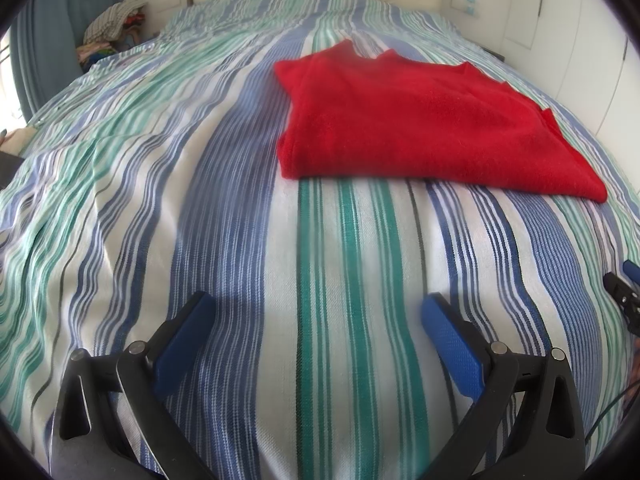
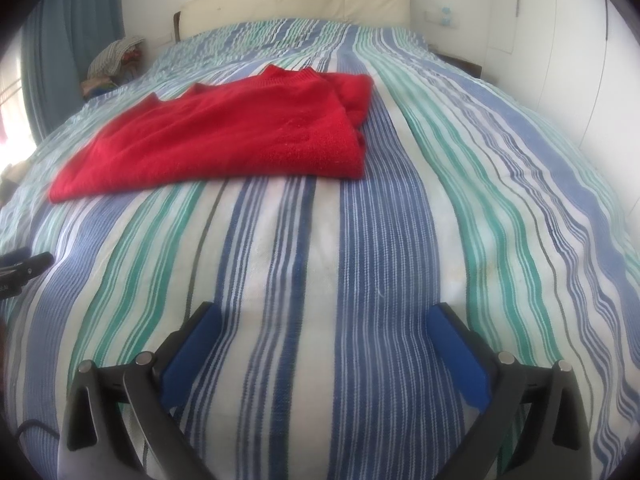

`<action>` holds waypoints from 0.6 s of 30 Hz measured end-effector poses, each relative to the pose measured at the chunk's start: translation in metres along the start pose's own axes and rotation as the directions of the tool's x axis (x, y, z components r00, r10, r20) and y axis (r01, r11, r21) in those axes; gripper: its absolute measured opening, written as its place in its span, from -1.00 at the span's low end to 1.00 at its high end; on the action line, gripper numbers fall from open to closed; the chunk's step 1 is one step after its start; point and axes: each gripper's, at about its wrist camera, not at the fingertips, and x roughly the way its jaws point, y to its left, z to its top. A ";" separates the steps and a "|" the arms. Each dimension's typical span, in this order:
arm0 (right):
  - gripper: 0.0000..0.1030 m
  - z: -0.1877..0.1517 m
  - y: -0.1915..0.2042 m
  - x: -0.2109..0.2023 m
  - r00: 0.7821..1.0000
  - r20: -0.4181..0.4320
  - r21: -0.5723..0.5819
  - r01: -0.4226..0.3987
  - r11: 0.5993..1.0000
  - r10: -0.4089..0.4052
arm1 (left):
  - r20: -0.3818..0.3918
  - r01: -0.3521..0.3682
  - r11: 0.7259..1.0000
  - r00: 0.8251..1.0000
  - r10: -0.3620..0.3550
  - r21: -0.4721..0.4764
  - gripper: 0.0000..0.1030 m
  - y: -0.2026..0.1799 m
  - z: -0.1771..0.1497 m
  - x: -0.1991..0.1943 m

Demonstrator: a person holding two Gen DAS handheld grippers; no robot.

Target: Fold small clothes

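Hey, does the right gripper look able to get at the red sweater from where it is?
Probably yes. The right gripper is open, and only bare striped bedspread lies between it and the red sweater.

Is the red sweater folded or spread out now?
Folded. The red sweater lies as a compact block on the striped bedspread, with layered edges at its right side.

Left gripper (image 1: 318, 306), right gripper (image 2: 326, 316): jaws wide apart
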 end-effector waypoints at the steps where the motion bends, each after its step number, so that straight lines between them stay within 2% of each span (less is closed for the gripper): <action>1: 0.98 0.000 0.000 0.000 1.000 0.000 0.000 0.000 1.000 0.000 | 0.000 0.000 1.000 1.000 0.000 0.000 0.99 0.000 0.000 0.000; 8: 0.98 0.000 0.000 0.000 1.000 0.000 0.000 0.000 1.000 0.000 | -0.008 -0.001 1.000 1.000 0.001 -0.001 0.99 0.000 0.001 0.000; 10: 0.98 0.000 -0.001 0.001 1.000 -0.001 0.001 -0.001 1.000 0.001 | -0.058 0.004 1.000 0.998 -0.004 0.001 0.99 0.001 0.005 -0.003; 12: 0.98 0.003 -0.001 0.000 1.000 -0.023 -0.004 -0.008 1.000 0.008 | -0.140 0.050 0.999 0.989 -0.048 0.005 0.96 0.007 0.013 -0.013; 13: 0.98 0.007 -0.002 0.000 0.998 -0.054 -0.014 -0.022 1.000 0.021 | -0.155 0.082 0.997 0.984 -0.082 -0.007 0.96 0.014 0.019 -0.021; 15: 0.97 0.023 -0.009 -0.002 0.993 -0.098 -0.018 -0.070 0.997 0.068 | -0.099 0.117 0.992 0.988 -0.122 -0.048 0.97 0.034 0.031 -0.045; 18: 0.97 0.062 -0.033 -0.007 0.989 -0.064 0.048 -0.132 0.990 0.135 | 0.020 0.082 0.993 0.997 -0.080 -0.085 0.98 0.067 0.044 -0.072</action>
